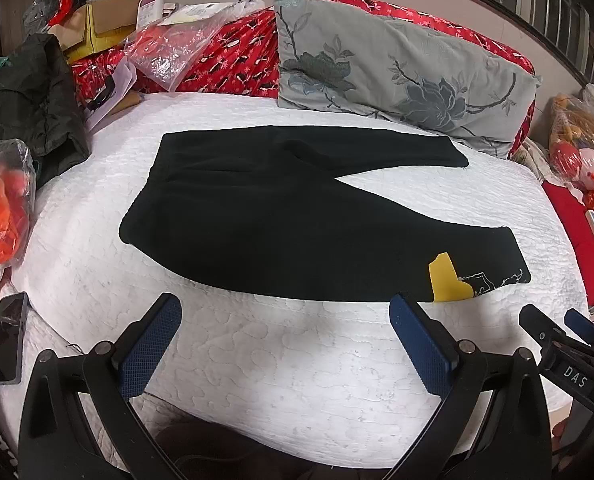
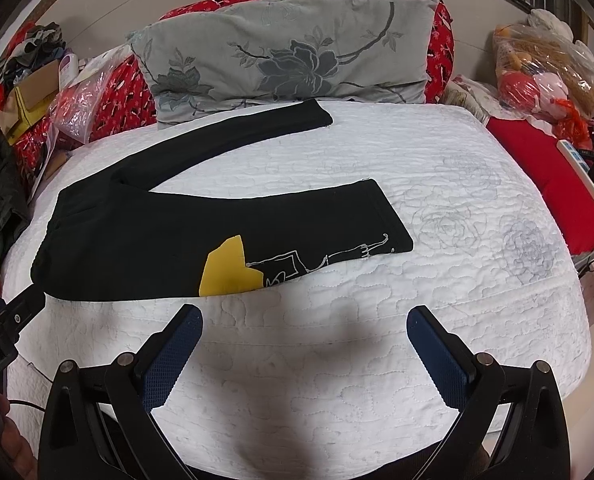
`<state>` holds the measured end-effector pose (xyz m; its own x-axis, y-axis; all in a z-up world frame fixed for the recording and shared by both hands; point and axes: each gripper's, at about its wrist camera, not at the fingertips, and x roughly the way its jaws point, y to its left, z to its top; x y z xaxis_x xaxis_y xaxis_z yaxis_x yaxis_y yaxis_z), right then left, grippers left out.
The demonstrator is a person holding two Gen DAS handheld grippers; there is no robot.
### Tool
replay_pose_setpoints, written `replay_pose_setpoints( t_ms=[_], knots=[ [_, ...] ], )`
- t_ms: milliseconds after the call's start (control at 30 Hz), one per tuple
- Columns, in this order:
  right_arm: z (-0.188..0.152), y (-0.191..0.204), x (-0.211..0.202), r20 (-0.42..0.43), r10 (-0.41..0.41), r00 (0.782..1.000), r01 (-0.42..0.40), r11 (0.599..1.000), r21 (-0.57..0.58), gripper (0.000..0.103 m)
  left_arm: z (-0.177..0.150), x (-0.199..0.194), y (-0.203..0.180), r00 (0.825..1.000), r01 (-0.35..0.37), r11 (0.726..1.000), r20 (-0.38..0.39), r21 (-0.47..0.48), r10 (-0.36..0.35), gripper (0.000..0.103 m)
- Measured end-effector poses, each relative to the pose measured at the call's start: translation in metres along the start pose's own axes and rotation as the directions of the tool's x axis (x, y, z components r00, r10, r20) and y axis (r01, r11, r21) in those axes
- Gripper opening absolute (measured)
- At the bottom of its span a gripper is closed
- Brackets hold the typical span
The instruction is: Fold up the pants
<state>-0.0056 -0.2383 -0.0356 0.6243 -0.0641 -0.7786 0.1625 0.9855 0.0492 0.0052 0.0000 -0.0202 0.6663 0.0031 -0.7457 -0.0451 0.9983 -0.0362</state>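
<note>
Black pants [image 1: 281, 208] flat on the white bed [image 1: 289, 360], legs splayed apart, unfolded. Left claw [image 1: 285, 344] and right claw [image 2: 304, 354] both spread wide, empty, short of the near edge. Next, probably: bring one leg over the other.

We see a bed with a white quilted cover [image 2: 337, 360], 1 grey floral pillow [image 2: 289, 56] against red bedding [image 1: 233, 56], clutter alongside.

1 pair of black pants [image 1: 281, 208], 1 grey pillow [image 1: 401, 76], 1 phone [image 1: 9, 340], 2 grippers, left [image 1: 285, 312] and right [image 2: 303, 322].
</note>
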Motion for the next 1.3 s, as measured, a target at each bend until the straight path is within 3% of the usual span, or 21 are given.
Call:
replay_pose_setpoints(
  t_ms=[500, 800, 967, 1067, 1300],
  knots=[
    [-0.001, -0.001, 0.004, -0.009, 0.0, 1.0, 0.0, 1.0, 0.002, 0.103, 0.002, 0.003, -0.002, 1.0, 0.002, 1.0, -0.01, -0.001, -0.002, 0.103],
    [0.009, -0.007, 0.013, -0.038, 0.014, 0.999, -0.014, 1.0, 0.011, 0.103, 0.019, 0.02, 0.0, 0.998, 0.013, 1.0, -0.066, -0.018, -0.014, 0.103],
    [0.037, -0.016, 0.019, -0.044, 0.049, 0.998, -0.048, 0.999, 0.019, 0.103, 0.049, 0.041, 0.014, 0.986, 0.073, 0.992, -0.145, -0.106, -0.088, 0.103],
    [0.07, -0.024, 0.027, -0.035, 0.067, 0.997, -0.066, 0.998, 0.023, 0.103, 0.085, 0.053, 0.03, 0.98, 0.082, 0.984, -0.164, -0.159, -0.108, 0.103],
    [0.167, -0.041, 0.08, -0.045, 0.037, 0.998, -0.038, 0.999, -0.005, 0.103, 0.183, 0.091, 0.092, 0.977, 0.022, 0.972, -0.203, -0.235, -0.071, 0.103]
  ],
)
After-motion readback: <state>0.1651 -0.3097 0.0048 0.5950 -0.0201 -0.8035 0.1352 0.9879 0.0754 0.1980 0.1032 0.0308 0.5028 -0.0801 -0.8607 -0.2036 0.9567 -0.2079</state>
